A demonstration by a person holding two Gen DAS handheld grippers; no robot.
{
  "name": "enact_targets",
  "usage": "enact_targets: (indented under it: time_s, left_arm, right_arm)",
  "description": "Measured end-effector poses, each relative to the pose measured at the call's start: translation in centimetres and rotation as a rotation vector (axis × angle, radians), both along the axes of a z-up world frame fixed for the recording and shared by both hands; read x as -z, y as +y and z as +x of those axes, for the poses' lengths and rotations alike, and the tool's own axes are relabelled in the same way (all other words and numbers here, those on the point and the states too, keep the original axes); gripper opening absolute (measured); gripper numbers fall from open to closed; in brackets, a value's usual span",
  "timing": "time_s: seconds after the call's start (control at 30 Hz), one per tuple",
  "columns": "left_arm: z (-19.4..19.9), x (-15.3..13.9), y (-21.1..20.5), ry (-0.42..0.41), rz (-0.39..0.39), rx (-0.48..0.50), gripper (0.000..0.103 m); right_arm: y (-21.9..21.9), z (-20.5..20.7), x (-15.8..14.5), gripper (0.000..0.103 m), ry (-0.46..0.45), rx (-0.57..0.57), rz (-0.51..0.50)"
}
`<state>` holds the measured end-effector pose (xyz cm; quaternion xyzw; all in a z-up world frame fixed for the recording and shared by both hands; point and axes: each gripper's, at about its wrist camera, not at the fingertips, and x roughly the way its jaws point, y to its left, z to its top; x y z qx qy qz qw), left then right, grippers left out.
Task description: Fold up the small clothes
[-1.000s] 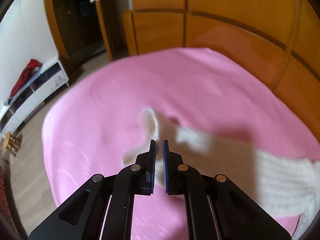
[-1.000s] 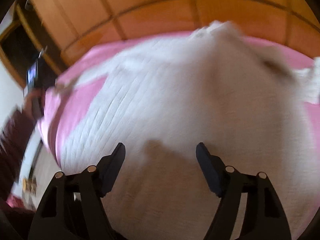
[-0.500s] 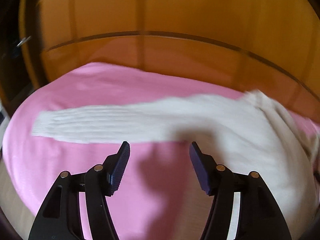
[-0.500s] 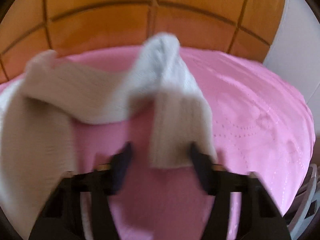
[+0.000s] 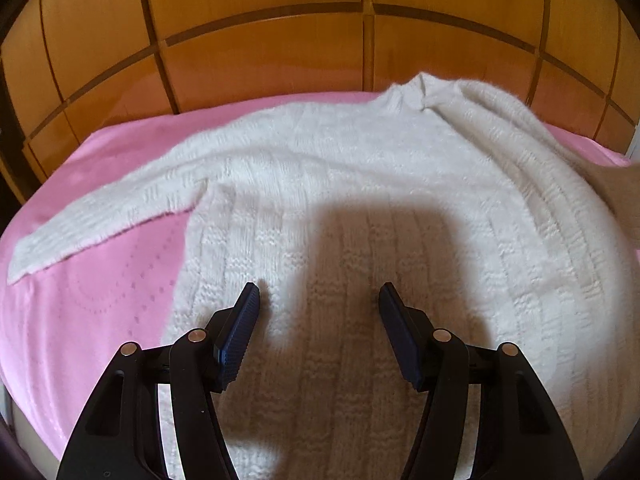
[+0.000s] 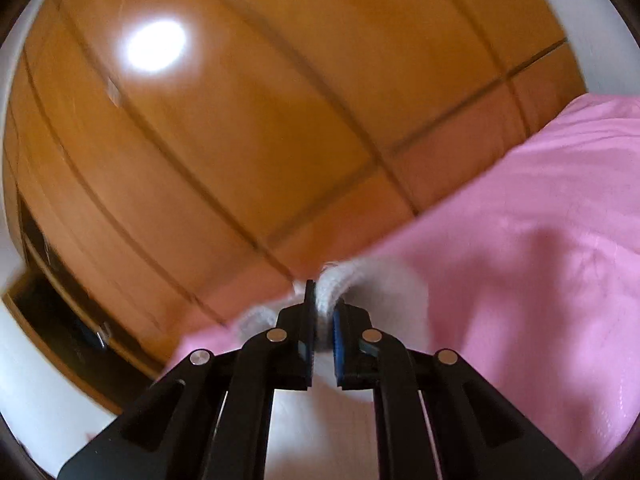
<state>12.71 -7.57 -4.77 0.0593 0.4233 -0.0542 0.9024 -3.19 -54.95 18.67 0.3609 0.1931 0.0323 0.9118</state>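
A white knitted sweater (image 5: pixel 360 184) lies spread on the pink bed cover (image 5: pixel 92 292), collar toward the headboard. Its left sleeve (image 5: pixel 108 208) stretches out to the left; the right sleeve lies folded in over the body at the right. My left gripper (image 5: pixel 319 300) is open and empty, hovering over the sweater's lower body. My right gripper (image 6: pixel 322 304) is shut on a fold of the white sweater (image 6: pixel 332 284), lifted above the pink cover (image 6: pixel 520 280). The right wrist view is blurred and tilted.
A glossy wooden headboard with panel grooves (image 5: pixel 280 48) stands behind the bed; it also shows in the right wrist view (image 6: pixel 220 152). The bed's left edge (image 5: pixel 24 436) drops off at the lower left. A dark opening (image 6: pixel 60 312) is at the left.
My left gripper has let go of the sweater, opened, and swung right to face its body. My right gripper, open before, has shut on a piece of the sweater and lifted it.
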Motion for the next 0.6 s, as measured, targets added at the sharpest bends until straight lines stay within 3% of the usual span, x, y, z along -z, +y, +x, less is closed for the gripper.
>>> enact_targets:
  time_s: [0.1,0.2,0.43,0.5,0.6]
  left_arm:
    - [-0.3,0.1,0.1,-0.001,-0.004,-0.008,0.066]
    - [0.2,0.3,0.2,0.003,-0.012,-0.026,0.070]
    - [0.5,0.6,0.4,0.011,-0.019,-0.044,0.075]
    - [0.6,0.8,0.5,0.014,-0.022,-0.051,0.077]
    - [0.7,0.9,0.5,0.012,-0.019,-0.059,0.078]
  right_arm:
    - [-3.5,0.3,-0.8,0.006,0.003,0.130,-0.010]
    - [-8.4,2.1,0.5,0.006,0.077,0.277,0.003]
    - [-19.9,5.5,7.5,0.006,0.290,0.615,0.145]
    - [-21.4,6.6,9.1,0.006,0.351,0.682,0.149]
    - [-23.7,8.8,11.0,0.011,0.402,0.673,0.196]
